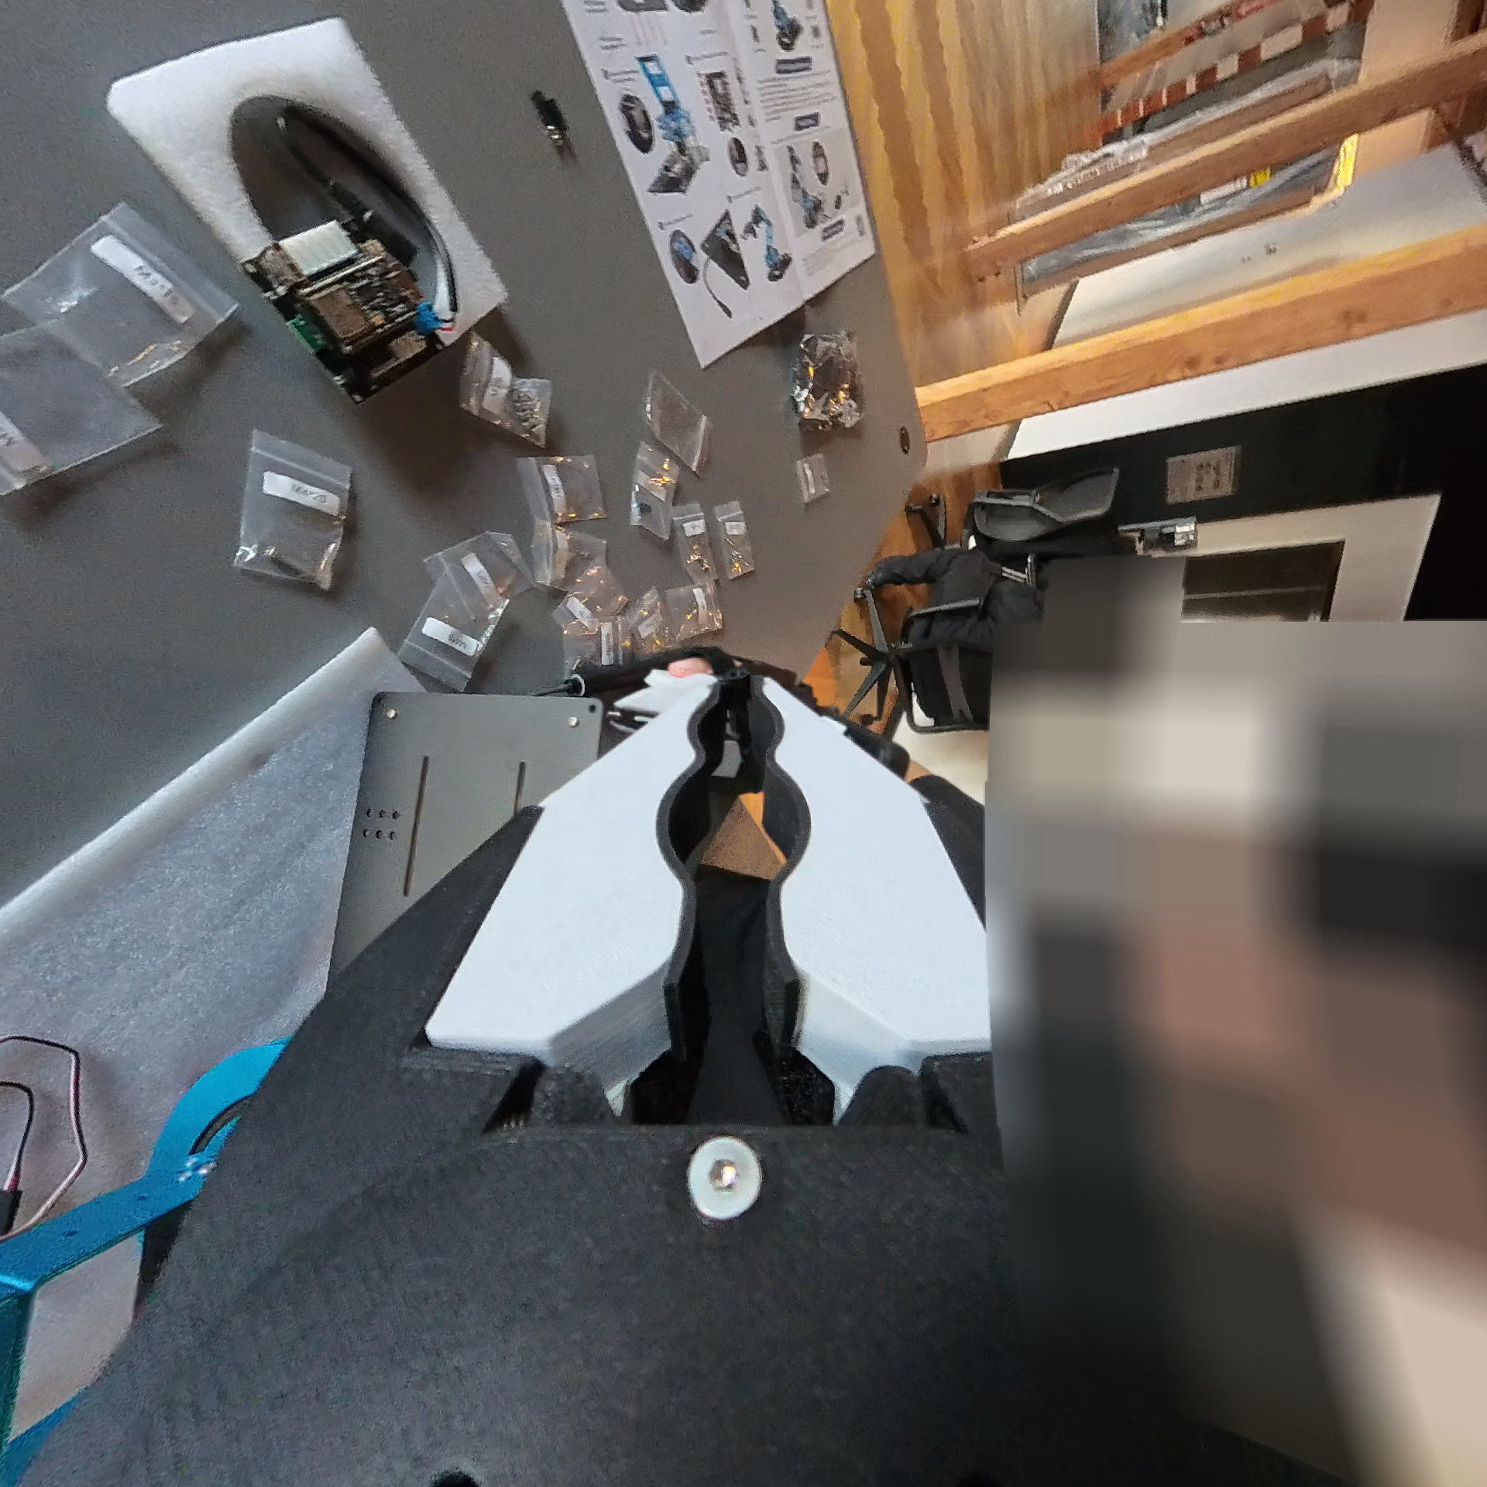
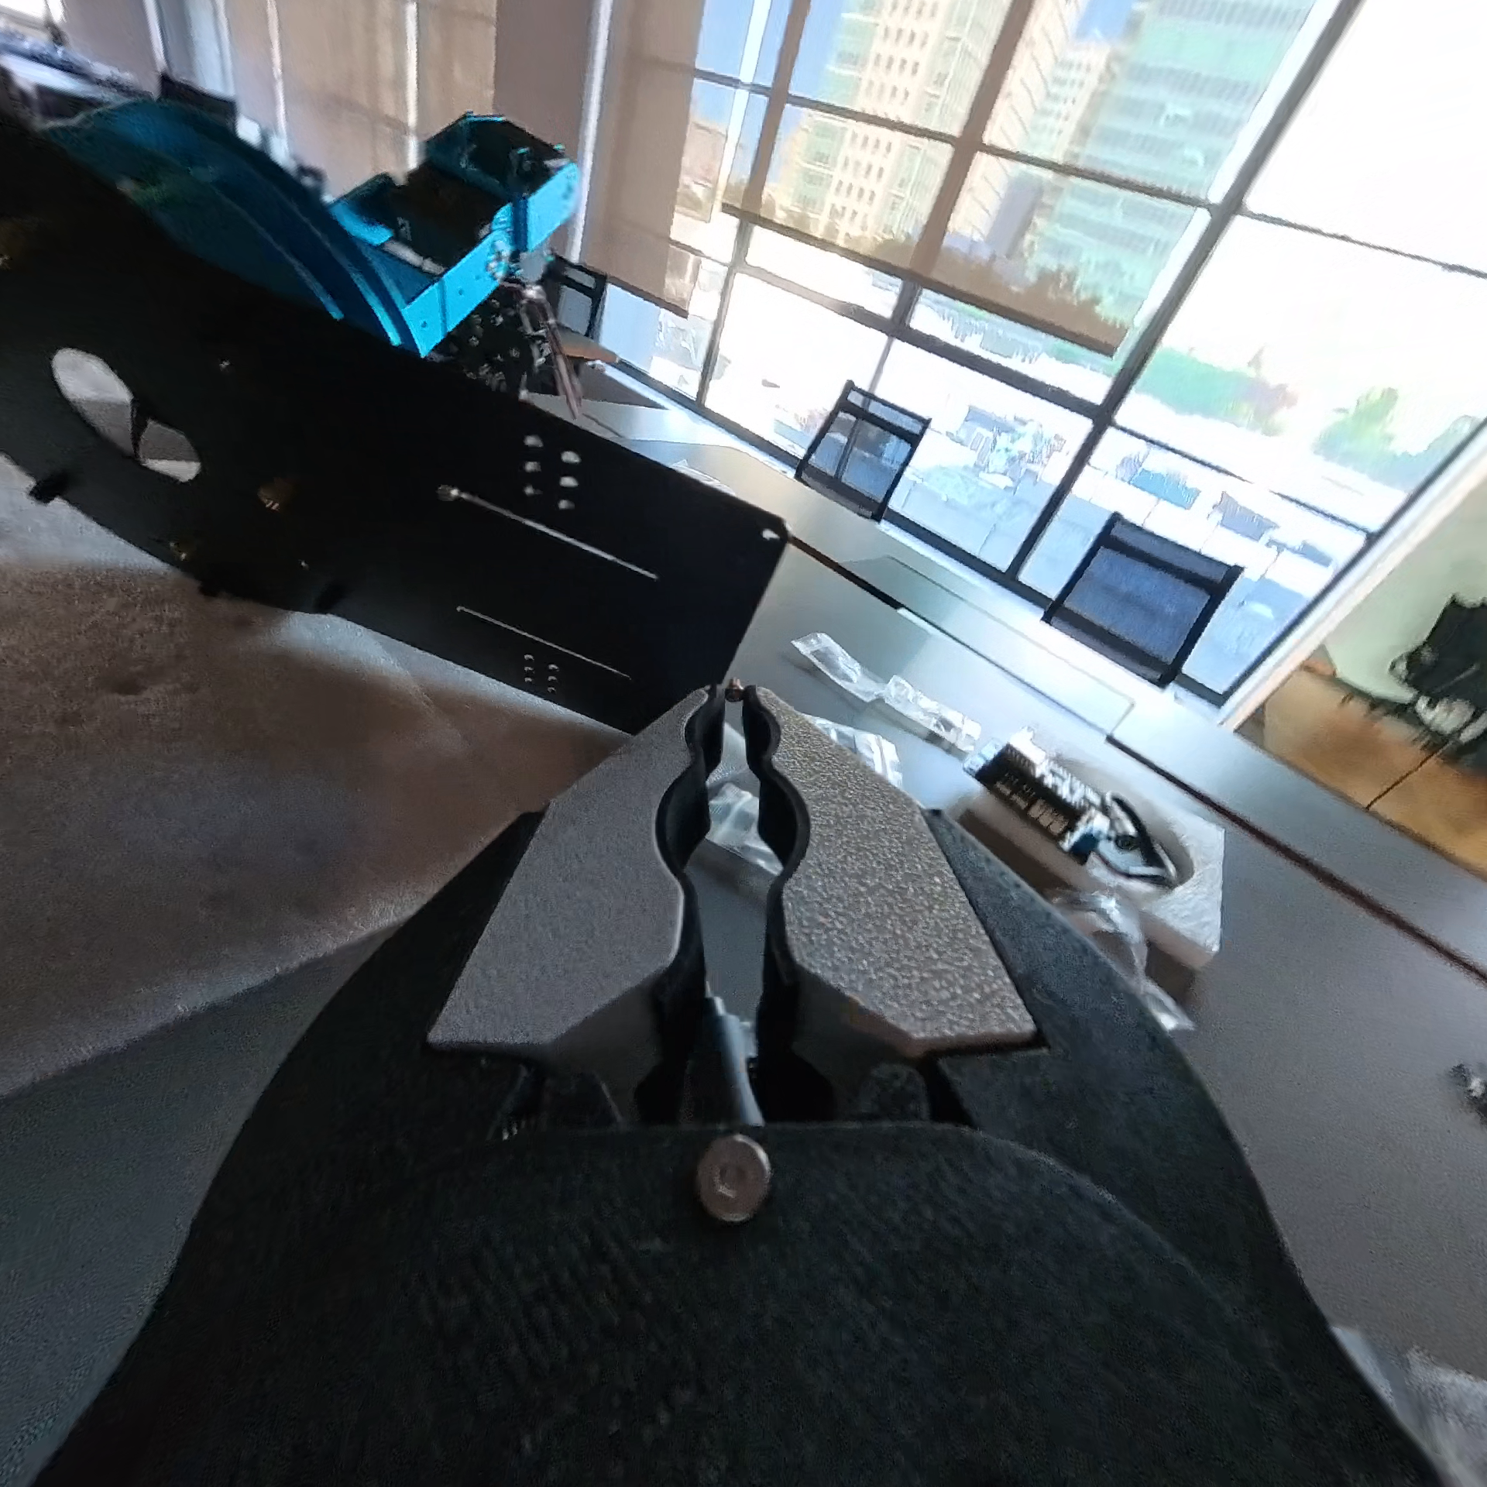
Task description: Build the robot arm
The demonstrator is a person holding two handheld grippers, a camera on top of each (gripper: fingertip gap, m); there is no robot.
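Pinching a tiny brass-coloured fastener at its tips, the right gripper hovers just beside the black plate. The left gripper is pressed nearly together near the same plate; contents indiscernible. Hardware bags lie unopened on the table.

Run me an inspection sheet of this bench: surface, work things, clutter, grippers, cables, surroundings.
Surface: grey table, white foam sheet on it.
Job's things: black perforated plate, tilted, blue metal frame behind it; circuit board on a foam cutout.
Clutter: many small clear bags; printed leaflet.
Grippers: left gripper closed, beside the plate; right gripper pinching a small brass-coloured piece.
Cables: looped wires by the blue frame.
Surroundings: office chairs, large windows.
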